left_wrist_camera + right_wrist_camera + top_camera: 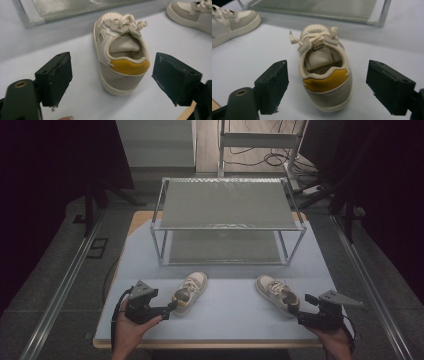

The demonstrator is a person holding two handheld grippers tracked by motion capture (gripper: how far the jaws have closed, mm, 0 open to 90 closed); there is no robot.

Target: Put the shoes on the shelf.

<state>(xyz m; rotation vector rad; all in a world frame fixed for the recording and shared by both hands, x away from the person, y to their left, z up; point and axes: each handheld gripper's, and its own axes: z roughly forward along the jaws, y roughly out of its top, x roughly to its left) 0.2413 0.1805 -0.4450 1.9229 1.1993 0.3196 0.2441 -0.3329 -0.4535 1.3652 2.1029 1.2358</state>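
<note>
Two small cream-and-grey children's sneakers with yellow heel tabs are seen on the pale blue tabletop [225, 317], both set in front of a two-tier metal-framed rack with grey mesh shelves [227, 202] that stands toward the far edge. The left sneaker [190, 291] lies toward the near left part of the tabletop, toe pointed at the rack and slightly right; the right sneaker [276, 293] lies toward the near right part, toe angled toward the far left. The left tool [171, 306] is held just behind the heel of the left sneaker [121, 53], its jaws spread wide with the heel between them but not touched. The right tool [299, 316] is likewise spread, with the heel of the right sneaker [324, 68] framed between its jaws and apart from both. Each shoe appears about to be gripped at the heel. A slip is judged likely if the jaws are closed only on the soft padded collar, since it could fold and let the shoe tilt or drop. A push forward before closing could slide either shoe on the smooth surface toward the rack's lower frame. Loose laces could be snagged on the shelf edge during placement.
</note>
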